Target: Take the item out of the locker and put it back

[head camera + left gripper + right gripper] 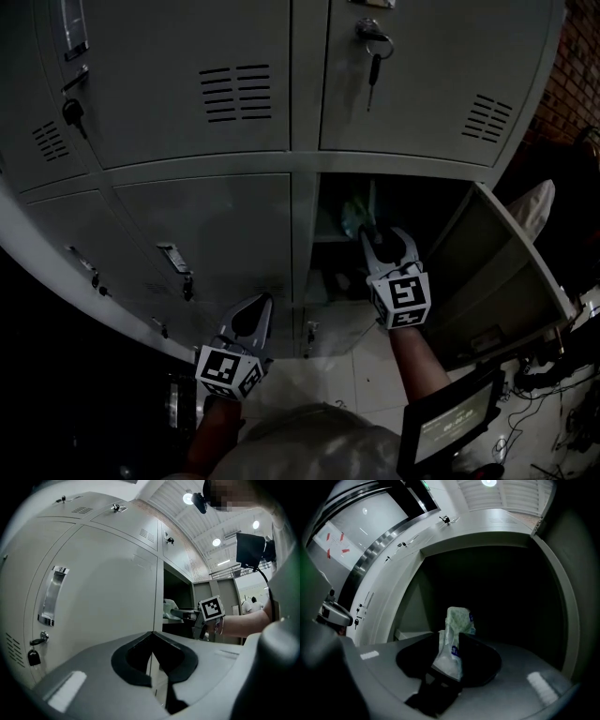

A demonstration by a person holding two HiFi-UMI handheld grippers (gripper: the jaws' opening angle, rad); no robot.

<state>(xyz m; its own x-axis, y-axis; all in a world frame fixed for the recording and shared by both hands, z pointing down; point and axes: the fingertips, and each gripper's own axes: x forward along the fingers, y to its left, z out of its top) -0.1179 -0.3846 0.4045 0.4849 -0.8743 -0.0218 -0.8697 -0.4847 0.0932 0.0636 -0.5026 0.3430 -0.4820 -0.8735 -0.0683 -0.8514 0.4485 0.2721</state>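
The lower right locker (394,202) stands open, its door (497,272) swung out to the right. A pale green and white soft packet (353,216) with a blue label (458,618) stands upright inside. My right gripper (382,236) reaches into the opening, and the packet sits in the narrow gap between its jaws (451,637), which stand slightly apart. My left gripper (251,323) hangs low in front of the closed lower left door (216,234), shut with nothing in it (152,633). In the left gripper view the right gripper (180,613) shows at the locker mouth.
The upper locker doors are closed, with keys (373,47) hanging from the right one. A metal handle (51,595) and a small key (33,656) sit on the closed door to the left. A screen (450,422) and cables (553,384) lie on the floor at lower right.
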